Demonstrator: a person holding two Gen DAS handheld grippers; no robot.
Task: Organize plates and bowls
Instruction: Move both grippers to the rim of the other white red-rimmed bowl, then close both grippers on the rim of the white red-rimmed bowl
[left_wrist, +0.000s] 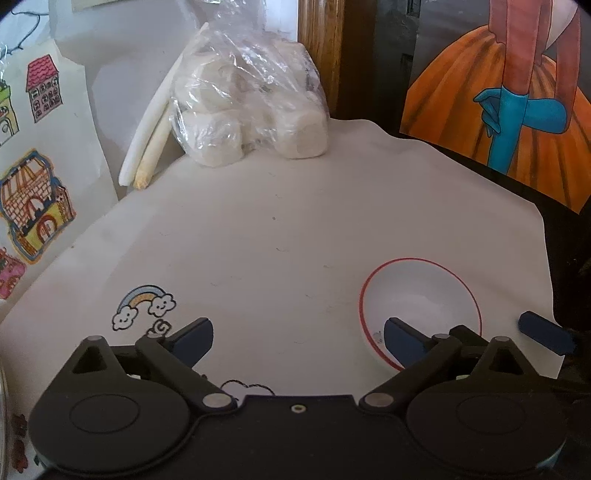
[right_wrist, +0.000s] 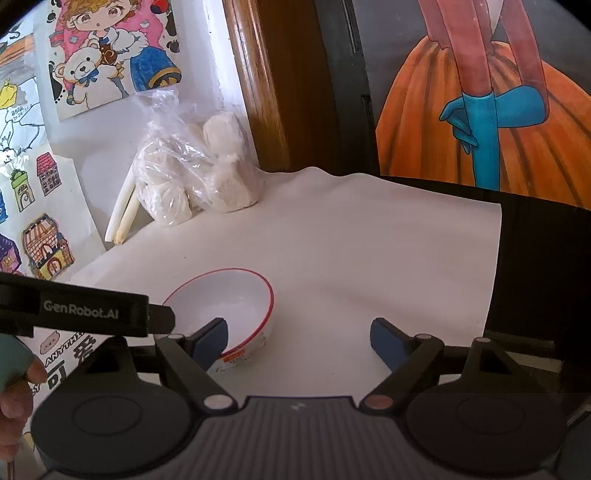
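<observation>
A white bowl with a red rim (left_wrist: 421, 306) stands upright on the white table sheet (left_wrist: 277, 229); it also shows in the right wrist view (right_wrist: 229, 306). My left gripper (left_wrist: 299, 341) is open and empty, with its right finger (left_wrist: 402, 341) in front of the bowl's near left rim. My right gripper (right_wrist: 299, 341) is open and empty, with its left finger (right_wrist: 210, 341) at the bowl's near side. The bowl sits to the left of the right gripper's gap. The left gripper's body (right_wrist: 92, 314) crosses the right wrist view at the left.
A clear plastic bag of white lumps (left_wrist: 251, 110) and two pale sticks (left_wrist: 147, 140) stand at the back. Drawings hang on the left wall (left_wrist: 33, 195). A painting with an orange skirt (left_wrist: 498, 96) leans at the right. The sheet ends at a dark edge (right_wrist: 535, 277).
</observation>
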